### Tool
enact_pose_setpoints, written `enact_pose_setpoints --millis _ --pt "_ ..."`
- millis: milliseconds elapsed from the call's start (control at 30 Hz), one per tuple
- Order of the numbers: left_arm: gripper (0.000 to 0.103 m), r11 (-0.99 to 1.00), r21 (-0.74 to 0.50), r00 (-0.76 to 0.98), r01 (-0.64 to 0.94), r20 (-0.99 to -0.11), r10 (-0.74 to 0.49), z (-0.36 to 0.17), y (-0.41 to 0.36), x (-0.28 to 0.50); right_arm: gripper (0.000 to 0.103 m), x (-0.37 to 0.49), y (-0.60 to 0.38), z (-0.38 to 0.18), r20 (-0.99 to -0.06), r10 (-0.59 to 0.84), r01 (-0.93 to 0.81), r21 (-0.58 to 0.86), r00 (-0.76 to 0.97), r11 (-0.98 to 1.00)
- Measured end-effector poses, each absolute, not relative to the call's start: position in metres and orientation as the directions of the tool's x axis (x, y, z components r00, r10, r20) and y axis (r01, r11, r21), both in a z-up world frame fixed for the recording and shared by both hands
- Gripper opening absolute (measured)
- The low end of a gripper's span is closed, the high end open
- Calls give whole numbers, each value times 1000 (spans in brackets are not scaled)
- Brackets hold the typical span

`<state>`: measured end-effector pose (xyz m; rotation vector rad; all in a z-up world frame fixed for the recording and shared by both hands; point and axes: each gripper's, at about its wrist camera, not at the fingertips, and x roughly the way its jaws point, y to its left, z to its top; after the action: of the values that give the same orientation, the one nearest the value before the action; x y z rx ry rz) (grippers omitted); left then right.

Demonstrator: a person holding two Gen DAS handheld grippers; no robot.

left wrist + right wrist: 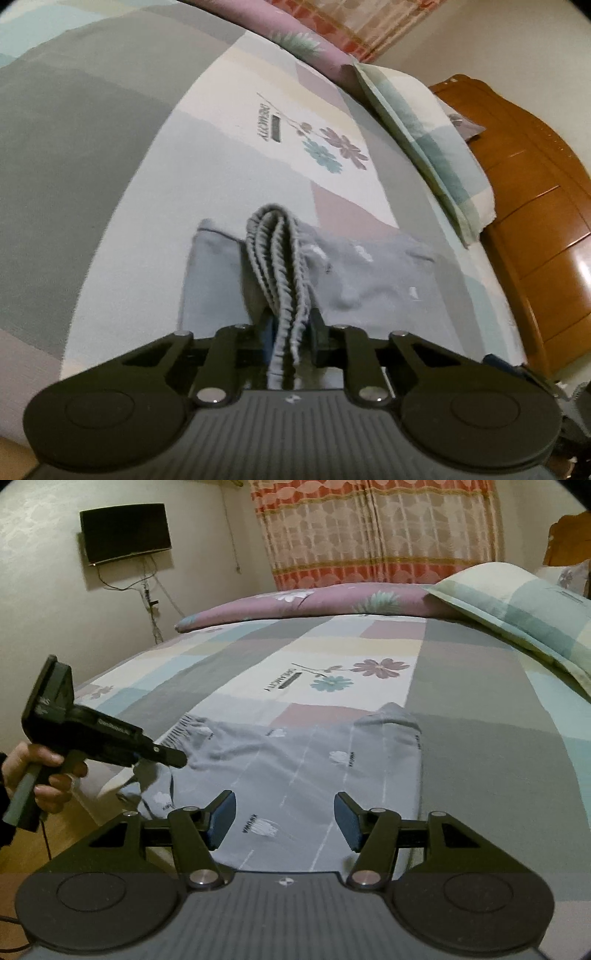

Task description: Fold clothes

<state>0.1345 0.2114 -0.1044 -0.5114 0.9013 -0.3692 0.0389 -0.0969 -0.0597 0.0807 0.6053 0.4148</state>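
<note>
A pair of grey shorts (295, 764) with small white prints lies flat near the front edge of the bed. In the left wrist view my left gripper (290, 332) is shut on the bunched elastic waistband (275, 254), which rises in ribbed folds between the pads. From the right wrist view the left gripper (173, 757) sits at the left end of the shorts, held by a hand (40, 775). My right gripper (284, 819) hovers open just above the near hem, with cloth below the pads and nothing pinched.
The bed has a patchwork sheet (480, 686) with a flower print. A pillow (524, 609) and a purple rolled quilt (314, 602) lie at the far side. A wooden headboard (535, 221) stands on the right. A wall screen (125, 531) and a curtain (376, 528) are behind.
</note>
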Motion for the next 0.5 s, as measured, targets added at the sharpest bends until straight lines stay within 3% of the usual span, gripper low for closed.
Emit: enact_pose_setpoints --millis 133,300,500 --pt "15 817 -566 579 113 -631 -517 -86 213 133 66 32 -99 -60 -558 311 -328 72 770 942" --pt "15 810 -575 571 116 -628 -528 -71 213 133 76 17 -94 -72 -609 181 -335 -148 772 930" --pt "15 798 -589 578 128 -610 -542 -59 210 137 79 11 -84 -93 -616 29 -328 -378 787 866"
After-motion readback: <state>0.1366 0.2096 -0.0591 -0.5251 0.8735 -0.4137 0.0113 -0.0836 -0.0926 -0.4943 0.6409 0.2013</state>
